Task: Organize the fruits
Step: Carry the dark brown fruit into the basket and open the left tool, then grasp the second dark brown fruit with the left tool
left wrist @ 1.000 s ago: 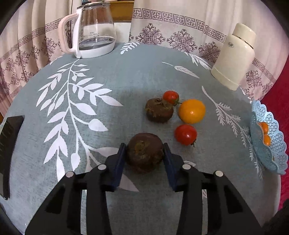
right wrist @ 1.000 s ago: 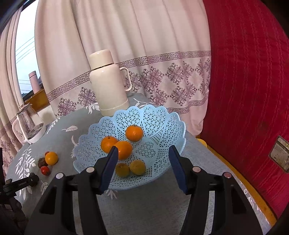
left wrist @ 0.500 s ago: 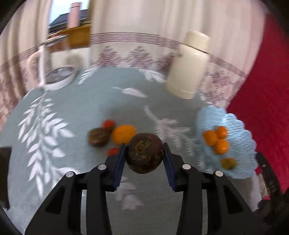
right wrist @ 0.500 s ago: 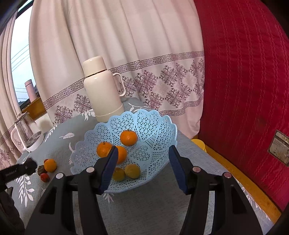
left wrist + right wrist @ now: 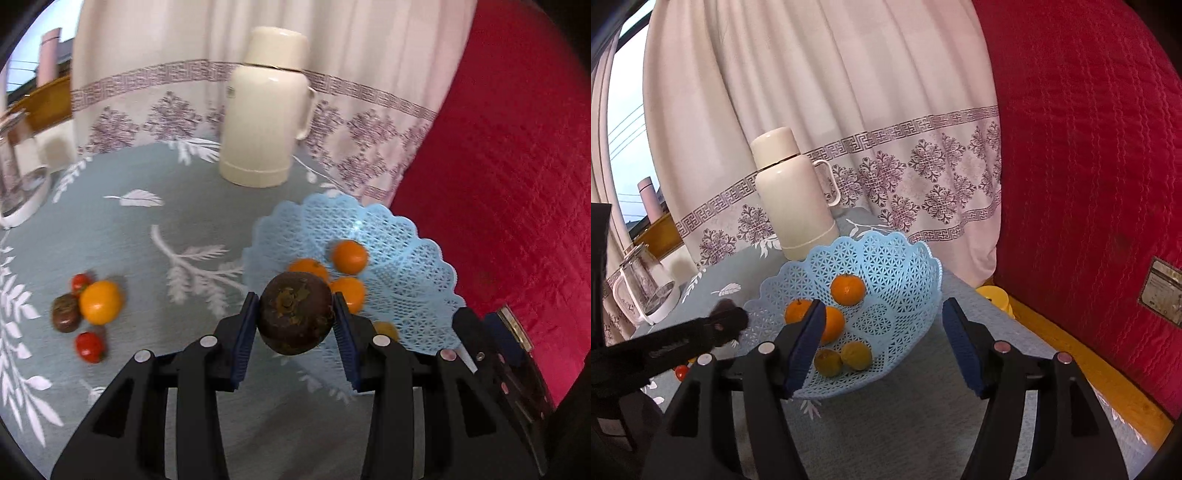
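Brown fruit point(image 5: 294, 317), gripper-clamped, now beside basket point(image 5: 406, 258)

The dark brown fruit point(image 5: 294, 316) in my left gripper point(image 5: 295, 325) hides part of two oranges point(image 5: 308, 266) behind it. The glass kettle point(image 5: 16, 173) is cut off at the frame's left edge. The loose fruits point(image 5: 90, 306) are blurred.
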A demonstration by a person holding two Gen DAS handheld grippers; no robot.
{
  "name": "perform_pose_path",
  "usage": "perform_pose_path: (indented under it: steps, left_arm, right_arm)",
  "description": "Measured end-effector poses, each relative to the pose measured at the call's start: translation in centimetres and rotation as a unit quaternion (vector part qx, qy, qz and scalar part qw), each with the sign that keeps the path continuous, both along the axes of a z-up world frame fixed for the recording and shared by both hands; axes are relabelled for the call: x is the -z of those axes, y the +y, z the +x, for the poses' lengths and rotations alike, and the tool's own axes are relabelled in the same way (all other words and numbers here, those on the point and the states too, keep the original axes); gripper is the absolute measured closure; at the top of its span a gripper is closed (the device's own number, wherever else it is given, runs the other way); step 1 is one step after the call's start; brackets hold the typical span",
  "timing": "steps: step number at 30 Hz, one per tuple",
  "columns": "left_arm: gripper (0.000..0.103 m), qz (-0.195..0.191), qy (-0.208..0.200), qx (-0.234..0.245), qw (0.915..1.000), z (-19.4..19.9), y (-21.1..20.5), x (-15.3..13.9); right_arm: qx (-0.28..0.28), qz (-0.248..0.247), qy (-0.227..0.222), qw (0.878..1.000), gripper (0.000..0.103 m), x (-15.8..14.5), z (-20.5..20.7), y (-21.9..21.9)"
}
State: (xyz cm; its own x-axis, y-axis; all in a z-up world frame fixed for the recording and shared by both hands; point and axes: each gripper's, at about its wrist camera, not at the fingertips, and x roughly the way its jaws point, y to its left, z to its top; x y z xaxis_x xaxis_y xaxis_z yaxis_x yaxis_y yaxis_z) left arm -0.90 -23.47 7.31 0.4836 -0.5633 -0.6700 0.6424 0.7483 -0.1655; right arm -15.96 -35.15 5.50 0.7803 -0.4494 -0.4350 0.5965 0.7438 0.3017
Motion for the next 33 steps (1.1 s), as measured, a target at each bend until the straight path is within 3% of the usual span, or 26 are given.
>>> perform_pose_path:
  steps: [2,4,6,12,15,19,33]
  left_arm:
    - [0.059,0.0,0.004,0.002,1.0,0.0,-0.5,0.3]
    - [0.043,-0.002,0.01,0.0,1.0,0.1,-0.6,0.6]
    - [0.036,-0.007,0.009,-0.008,0.9999,0.3,-0.3,0.6]
    - [0.027,-0.015,0.013,-0.028,0.9994,1.0,1.1,0.4]
    - [0.018,-0.014,0.005,-0.04,0.9991,1.2,1.6,0.2]
    - [0.008,-0.014,-0.008,-0.055,0.9984,1.3,2.3,-0.1]
    - [0.004,-0.011,-0.046,-0.139,0.9892,3.5,8.2,-1.2]
  right_arm:
    - [0.001,0.002,0.0,1.0,0.037,0.0,0.0,-0.1]
    - [0.001,0.002,0.0,1.0,0.037,0.1,0.0,0.0]
    - [0.001,0.001,0.0,1.0,0.037,0.1,-0.1,0.0]
    - [0.0,0.0,0.0,1.0,0.037,0.1,-0.1,0.1]
    - [-0.001,-0.003,0.002,1.0,0.037,0.1,0.0,0.2]
    - [-0.002,-0.007,0.002,1.0,0.031,0.1,-0.1,0.3]
    - [-0.011,-0.019,0.009,1.0,0.031,0.1,0.3,0.9]
